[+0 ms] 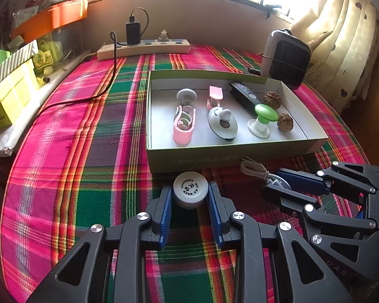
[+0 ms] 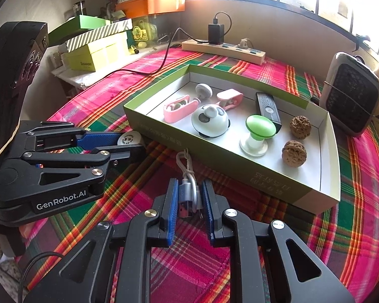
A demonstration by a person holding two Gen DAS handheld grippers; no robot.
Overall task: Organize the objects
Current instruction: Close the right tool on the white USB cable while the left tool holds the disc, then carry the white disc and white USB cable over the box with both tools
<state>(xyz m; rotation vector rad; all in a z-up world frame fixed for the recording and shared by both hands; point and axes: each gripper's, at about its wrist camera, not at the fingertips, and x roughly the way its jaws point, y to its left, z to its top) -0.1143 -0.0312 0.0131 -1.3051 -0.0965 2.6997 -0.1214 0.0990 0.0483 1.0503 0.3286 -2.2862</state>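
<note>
1. Right now the left gripper (image 1: 190,199) has its fingers (image 1: 165,214) closed narrowly on a small white jar (image 1: 190,188), pads touching its sides, the printed lid facing up, just in front of the green box (image 1: 214,156).
2. Beside it, the right gripper (image 2: 188,202) has its fingers (image 2: 170,207) pinched around a bundled white USB cable (image 2: 188,189); the cable's long axis runs along the fingers toward the box's near wall, plug end nearest the camera.
3. Both things sit close before the box, the jar toward its left end; either hand is about equally near, so I judge a lift over the near wall comes next.
4. Inside the box lie a pink clip (image 1: 183,123), a panda gadget (image 1: 222,123), a green knob (image 1: 262,120), a black remote (image 1: 245,96) and two walnuts (image 1: 285,122); bare floor shows near the front wall.
5. A plaid-clothed table (image 1: 88,176) carries the box; behind the box are a power strip (image 1: 144,48) and a small heater (image 1: 286,58).
</note>
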